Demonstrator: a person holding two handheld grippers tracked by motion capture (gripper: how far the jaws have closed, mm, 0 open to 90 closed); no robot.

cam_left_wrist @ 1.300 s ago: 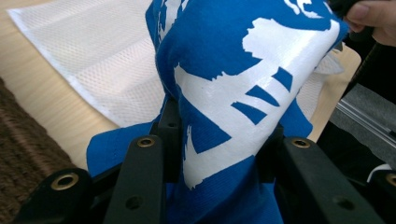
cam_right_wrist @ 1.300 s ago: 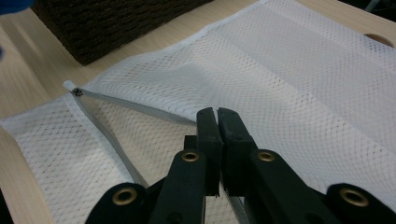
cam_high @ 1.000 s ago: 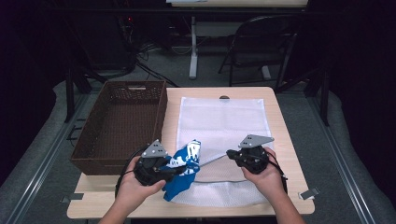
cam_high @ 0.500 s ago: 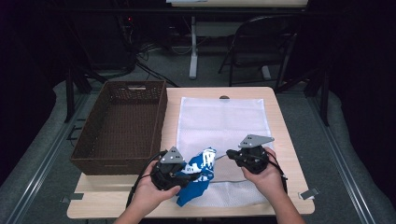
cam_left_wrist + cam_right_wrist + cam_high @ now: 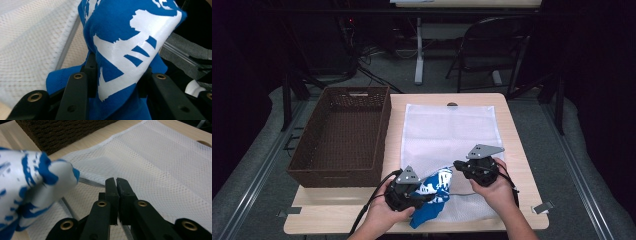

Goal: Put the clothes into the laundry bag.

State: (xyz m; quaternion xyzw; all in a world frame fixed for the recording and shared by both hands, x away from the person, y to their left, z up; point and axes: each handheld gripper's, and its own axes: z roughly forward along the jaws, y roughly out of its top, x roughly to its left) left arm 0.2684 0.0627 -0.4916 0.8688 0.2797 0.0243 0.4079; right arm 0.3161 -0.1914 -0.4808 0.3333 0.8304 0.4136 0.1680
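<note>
While the left gripper [image 5: 424,196] is clamping the crumpled blue-and-white printed cloth [image 5: 125,50] at the white mesh laundry bag's [image 5: 452,135] near edge, the right gripper [image 5: 116,185] is pinching shut, seemingly on mesh.

One blue-and-white garment [image 5: 430,192], one white mesh bag [image 5: 451,140], one brown wicker basket [image 5: 343,134], two claws, one table [image 5: 517,145]

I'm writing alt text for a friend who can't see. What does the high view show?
Two hands at a light wooden table each hold black tongs: the left tongs grip a blue cloth with white print, the right tongs pinch the near edge of a white mesh bag lying flat. An empty brown woven basket sits to the left.
</note>
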